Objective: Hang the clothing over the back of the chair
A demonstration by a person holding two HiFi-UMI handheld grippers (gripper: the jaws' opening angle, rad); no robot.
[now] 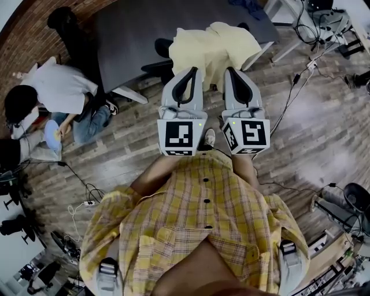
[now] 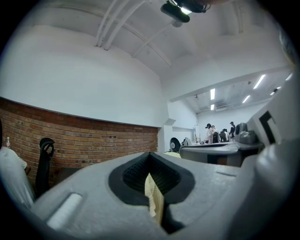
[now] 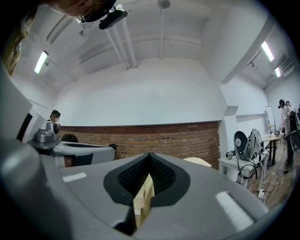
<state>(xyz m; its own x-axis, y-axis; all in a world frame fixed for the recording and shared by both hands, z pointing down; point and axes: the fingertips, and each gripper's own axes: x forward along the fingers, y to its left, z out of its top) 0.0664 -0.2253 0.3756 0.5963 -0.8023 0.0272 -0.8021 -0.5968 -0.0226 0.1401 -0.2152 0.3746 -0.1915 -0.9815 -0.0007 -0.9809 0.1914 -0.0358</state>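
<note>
A pale yellow garment (image 1: 214, 49) lies draped over a black office chair (image 1: 161, 65) next to the dark table. Both grippers are raised side by side in front of it, with their tips at its lower edge. My left gripper (image 1: 189, 74) is shut, and a strip of yellow checked cloth (image 2: 154, 201) is pinched between its jaws (image 2: 151, 185). My right gripper (image 1: 232, 73) is also shut, and a fold of the same cloth (image 3: 142, 200) sits between its jaws (image 3: 146, 185). Both gripper views point up at the walls and ceiling, so the chair is hidden there.
A dark table (image 1: 139, 29) stands behind the chair. A person in a white shirt (image 1: 60, 87) crouches on the wooden floor at the left. Cables (image 1: 289, 98) and a white table (image 1: 289, 11) are at the right. A brick wall (image 3: 178, 140) runs across the back.
</note>
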